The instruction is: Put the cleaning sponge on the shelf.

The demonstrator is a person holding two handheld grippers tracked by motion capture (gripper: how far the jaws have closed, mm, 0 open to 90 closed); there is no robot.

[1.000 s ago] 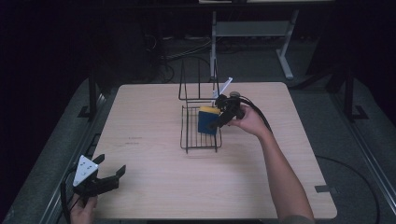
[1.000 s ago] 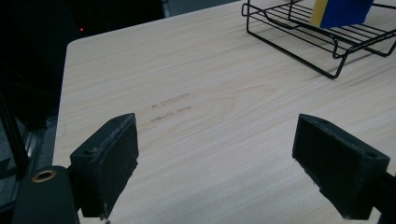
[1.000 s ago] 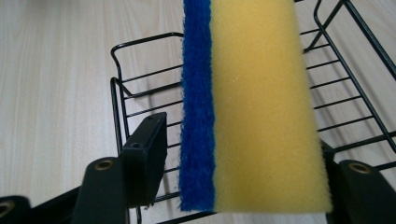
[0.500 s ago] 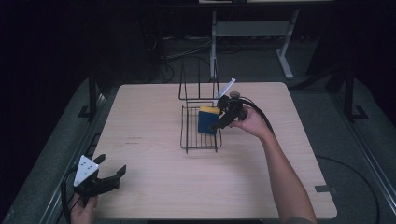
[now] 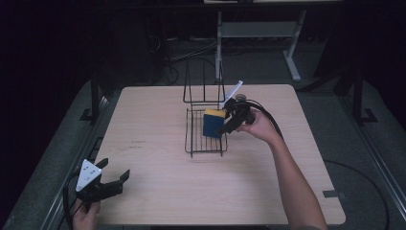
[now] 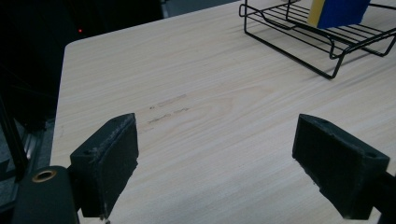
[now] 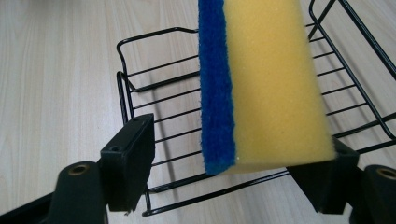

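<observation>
We see the sponge (image 5: 212, 124) standing on edge in the wire rack (image 5: 205, 139), near its right side, yellow foam up and blue scrub face toward us in the high view. In the right gripper view its long axis runs up and away from the jaws, the blue layer (image 7: 215, 88) facing the left jaw. The right gripper (image 5: 231, 122) reaches in from the rack's right; one jaw touches the foam, the other stands clear of the blue face, so the jaws are spread and not squeezing. The rack sits mid-table, with a taller wire frame (image 5: 203, 86) just behind it. Bare table (image 5: 158, 120) lies open on the left and front. The left gripper (image 5: 109, 183) hovers at the front-left corner, jaws wide, holding nothing.
</observation>
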